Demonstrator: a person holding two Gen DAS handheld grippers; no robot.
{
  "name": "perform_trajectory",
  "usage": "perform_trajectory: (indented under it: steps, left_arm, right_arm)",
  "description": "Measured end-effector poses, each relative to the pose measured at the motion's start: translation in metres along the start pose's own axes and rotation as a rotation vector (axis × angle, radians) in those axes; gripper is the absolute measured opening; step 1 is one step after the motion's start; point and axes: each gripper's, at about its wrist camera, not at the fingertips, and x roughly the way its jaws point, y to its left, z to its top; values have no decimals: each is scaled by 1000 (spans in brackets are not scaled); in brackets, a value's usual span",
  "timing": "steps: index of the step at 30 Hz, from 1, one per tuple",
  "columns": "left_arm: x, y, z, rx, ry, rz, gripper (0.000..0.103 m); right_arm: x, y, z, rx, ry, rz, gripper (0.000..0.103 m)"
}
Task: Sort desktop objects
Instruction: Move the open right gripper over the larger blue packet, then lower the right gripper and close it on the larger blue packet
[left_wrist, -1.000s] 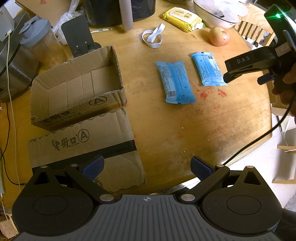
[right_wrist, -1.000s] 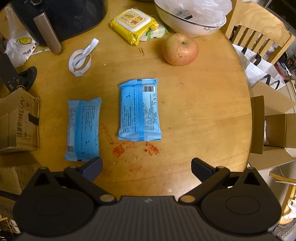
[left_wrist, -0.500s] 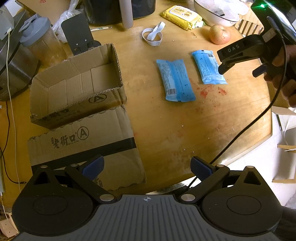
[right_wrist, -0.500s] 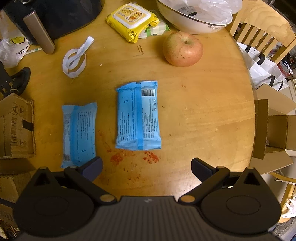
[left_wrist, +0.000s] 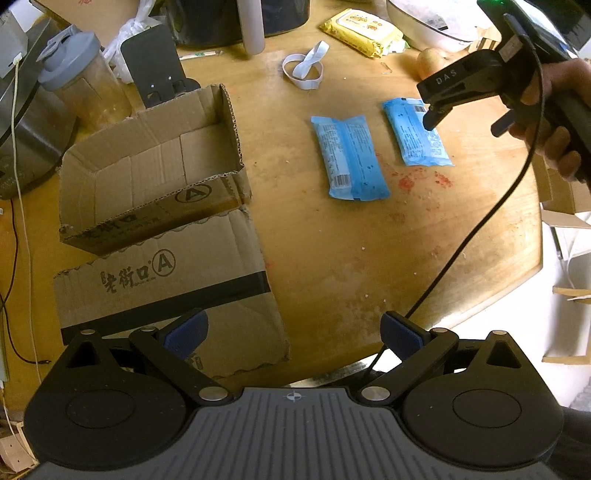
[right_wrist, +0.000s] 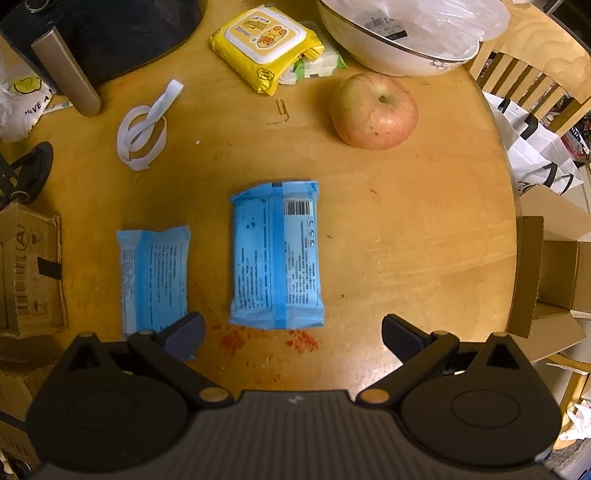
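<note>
Two blue packets lie side by side on the round wooden table (left_wrist: 332, 258): the left packet (left_wrist: 349, 162) (right_wrist: 153, 277) and the right packet (left_wrist: 417, 136) (right_wrist: 275, 254). My right gripper (right_wrist: 291, 332) is open and hovers just in front of and above the right packet, nothing between its fingers. In the left wrist view the right gripper (left_wrist: 458, 92) hangs over that packet's far end, held by a hand (left_wrist: 554, 122). My left gripper (left_wrist: 293, 330) is open and empty, low over the table's near edge beside an open cardboard box (left_wrist: 147, 170).
An apple (right_wrist: 375, 110), yellow wipes pack (right_wrist: 266, 40), white bowl (right_wrist: 399, 48), white strap loop (right_wrist: 146, 125) and a dark appliance (right_wrist: 110, 33) sit at the back. A shaker bottle (left_wrist: 79, 85) stands left. A flattened carton (left_wrist: 166, 280) lies near. Red crumbs (right_wrist: 266, 339) mark the table.
The right gripper has moved forward and lower towards the right blue packet, which now looks larger and nearer its fingers. The left gripper has stayed still.
</note>
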Motion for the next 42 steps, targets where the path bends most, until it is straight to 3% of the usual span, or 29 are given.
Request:
perform_trajectory:
  steps: [16,30,42]
  left_arm:
    - [2,0,2,-5,13,-1,102]
    - [5,1,6,-9,23,1,102]
    - [7,5,8,-22,27,2,102]
  right_arm:
    - [19,-3,21,46,1,-9,103]
    - [9,-1,46,42,-21,2,103]
    - [26,3,48,40,1,4,103]
